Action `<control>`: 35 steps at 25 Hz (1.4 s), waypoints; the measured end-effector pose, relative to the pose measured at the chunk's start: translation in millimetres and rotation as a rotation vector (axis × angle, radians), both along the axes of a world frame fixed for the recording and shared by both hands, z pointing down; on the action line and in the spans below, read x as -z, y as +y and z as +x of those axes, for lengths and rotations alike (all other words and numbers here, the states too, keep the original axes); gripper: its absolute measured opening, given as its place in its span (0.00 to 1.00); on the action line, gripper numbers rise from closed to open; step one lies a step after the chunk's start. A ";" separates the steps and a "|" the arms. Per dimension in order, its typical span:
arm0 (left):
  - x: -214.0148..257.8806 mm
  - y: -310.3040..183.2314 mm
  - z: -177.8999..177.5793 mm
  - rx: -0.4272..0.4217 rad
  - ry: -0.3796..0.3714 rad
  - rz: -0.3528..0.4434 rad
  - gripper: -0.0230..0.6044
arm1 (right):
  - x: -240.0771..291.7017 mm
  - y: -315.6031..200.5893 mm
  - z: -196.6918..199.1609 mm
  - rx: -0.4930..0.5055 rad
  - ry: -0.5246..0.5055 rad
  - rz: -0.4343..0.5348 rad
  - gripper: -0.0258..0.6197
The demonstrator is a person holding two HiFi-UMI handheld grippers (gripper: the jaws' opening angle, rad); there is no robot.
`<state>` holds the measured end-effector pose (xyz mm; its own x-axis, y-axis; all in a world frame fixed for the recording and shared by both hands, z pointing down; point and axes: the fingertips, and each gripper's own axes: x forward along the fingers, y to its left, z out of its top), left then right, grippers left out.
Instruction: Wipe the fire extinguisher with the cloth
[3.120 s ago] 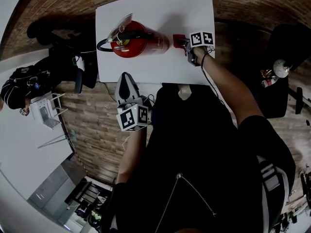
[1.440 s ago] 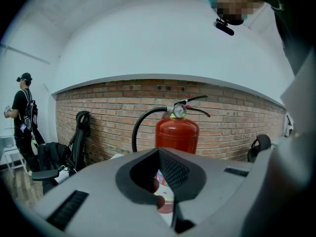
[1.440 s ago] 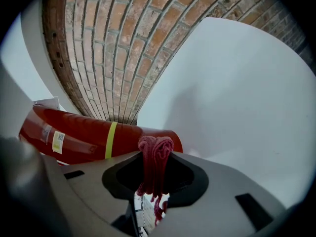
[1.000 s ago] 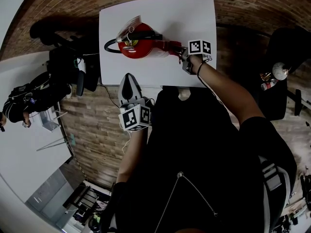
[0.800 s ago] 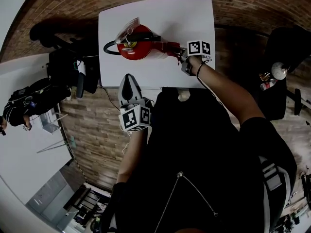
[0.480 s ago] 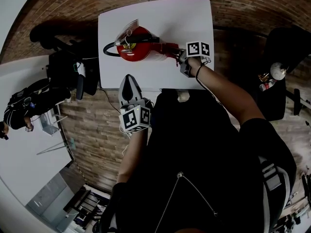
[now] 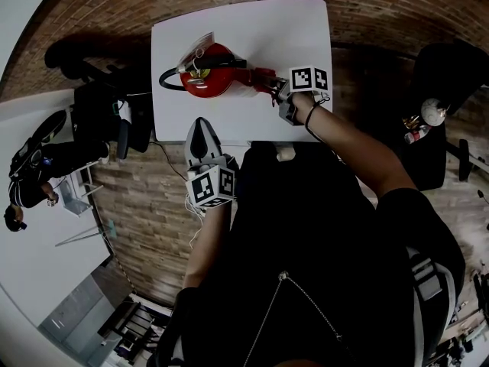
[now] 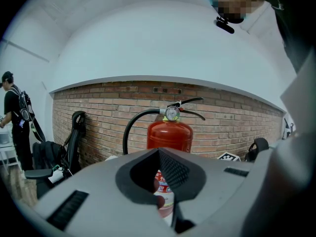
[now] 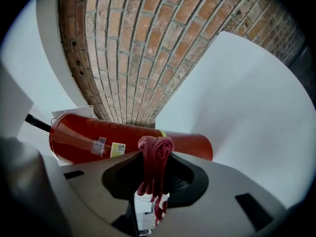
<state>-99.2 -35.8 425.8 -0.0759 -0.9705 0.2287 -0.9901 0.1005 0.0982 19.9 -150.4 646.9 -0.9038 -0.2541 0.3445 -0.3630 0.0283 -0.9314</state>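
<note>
Nearest the person, the left tool (image 7: 200, 136) hung closed and empty, short of the white surface (image 7: 290, 33). Farther out, the right tool (image 7: 276, 96) pinched the red cloth (image 9: 154, 162) at the base end of the fire extinguisher (image 7: 218, 79), which lay on its side. Long, firm strokes toward the valve looked best, with the free tool steadying the cylinder in case it rolled.

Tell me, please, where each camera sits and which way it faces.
Head view: on the person's head, looking steeply down at the table; torso, arms and both grippers show.
Left gripper view: on the left gripper, looking along its shut jaws at the fire extinguisher.
Right gripper view: on the right gripper, facing the extinguisher's side, jaws shut on the cloth.
Shared: all three see the extinguisher; both gripper views, the brick wall.
</note>
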 end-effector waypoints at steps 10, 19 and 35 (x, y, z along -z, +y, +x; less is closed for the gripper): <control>1.1 3.1 5.0 0.001 0.005 0.010 0.05 | 36.1 0.8 1.1 -0.011 -0.049 0.020 0.23; -0.3 5.0 8.4 0.001 0.004 0.014 0.05 | 63.3 2.3 1.6 -0.014 -0.075 0.030 0.23; 2.9 3.7 7.3 0.006 0.004 0.030 0.05 | 116.7 5.4 3.1 -0.011 -0.140 0.055 0.23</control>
<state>-91.9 -32.1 422.9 -0.0807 -0.9765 0.1996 -0.9890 0.1033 0.1055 23.0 -145.0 530.2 -0.9390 -0.2791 0.2007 -0.2303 0.0772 -0.9701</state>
